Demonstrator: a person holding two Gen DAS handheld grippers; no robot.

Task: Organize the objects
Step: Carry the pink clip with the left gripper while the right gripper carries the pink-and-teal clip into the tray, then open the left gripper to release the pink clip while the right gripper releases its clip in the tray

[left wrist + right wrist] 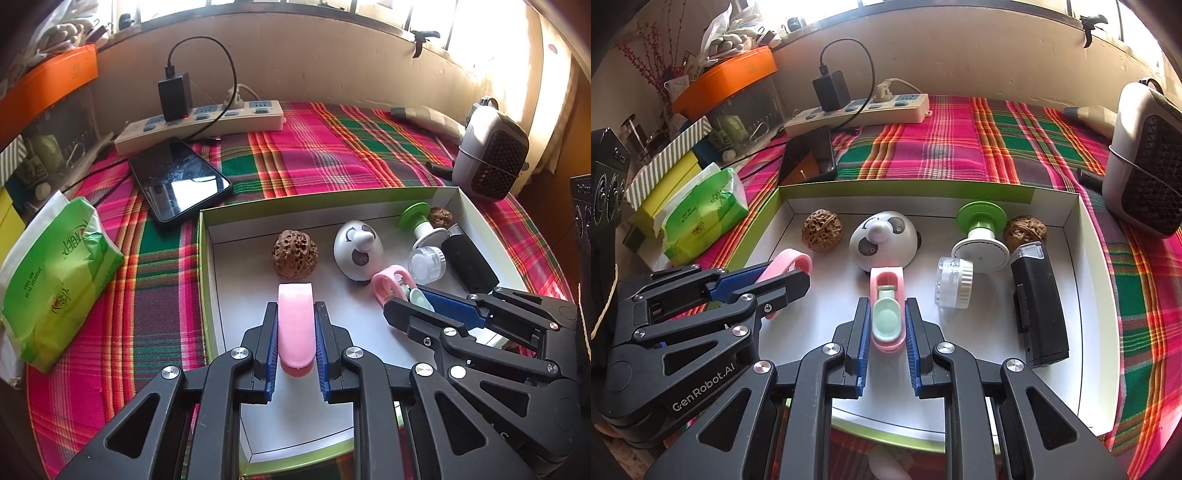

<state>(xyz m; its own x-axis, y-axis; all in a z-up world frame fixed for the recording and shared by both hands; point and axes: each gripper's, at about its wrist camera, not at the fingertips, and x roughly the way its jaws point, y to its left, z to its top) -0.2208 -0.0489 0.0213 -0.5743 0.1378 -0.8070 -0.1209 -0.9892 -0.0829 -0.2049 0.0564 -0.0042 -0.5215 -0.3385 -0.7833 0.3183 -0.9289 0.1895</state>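
Both grippers work over the shallow white box (1089, 236), which I take as the landmark; the left gripper (295, 332) has its jaws clenched on a pink loop (295, 321), held along the jaws and over the box's near-left floor, whether lifted or resting I cannot tell; the right gripper (886, 328) has its jaws clenched on a pink clip with a mint-green tab (886, 317), low over the box's near middle; gripping each piece by its long flat sides probably keeps it from twisting while it is set down or drawn out.

Inside the box, along its far wall, lie a walnut (823, 230) at the left, a panda-faced dome (882, 240) beside it, a green-topped white stand (979, 236) lying tilted, and a second walnut (1025, 228) near the far-right corner; nearer, a clear ribbed cap (955, 282) lies on its side just beside a black rectangular device (1039, 310) along the right wall.

Outside the box, on the plaid-covered surface (960, 140), a phone (179, 179) lies just beyond the far-left corner, and a green tissue pack (55, 280) to its left.
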